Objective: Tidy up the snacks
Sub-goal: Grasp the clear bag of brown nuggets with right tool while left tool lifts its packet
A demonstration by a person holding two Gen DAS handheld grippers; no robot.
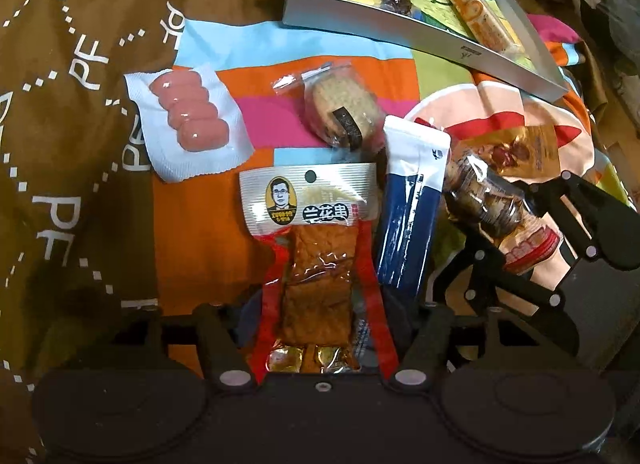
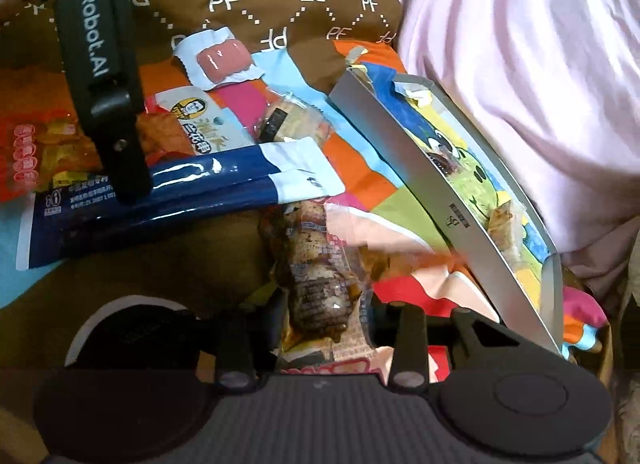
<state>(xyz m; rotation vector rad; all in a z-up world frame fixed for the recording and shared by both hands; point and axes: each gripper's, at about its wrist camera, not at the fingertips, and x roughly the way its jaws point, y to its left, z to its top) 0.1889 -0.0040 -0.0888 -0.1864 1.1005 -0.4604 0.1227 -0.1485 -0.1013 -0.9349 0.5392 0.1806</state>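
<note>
Two grippers, each w/ a snack pack between its jaws, over a patchwork bedspread [image 1: 256, 80].

Left gripper [image 1: 320, 328] pinches the red dried-tofu packet [image 1: 316, 264] at its lower end; right gripper [image 2: 326, 328] is clamped on a clear pack of brown braised snack [image 2: 320, 284]. Blue-white pouch [image 1: 412, 208] lies between the two packs. Pink sausage pack [image 1: 188, 120] and wrapped biscuit [image 1: 340, 108] sit further out; grey box [image 1: 420, 30] w/ cartoon lining already holds two snacks.
</note>
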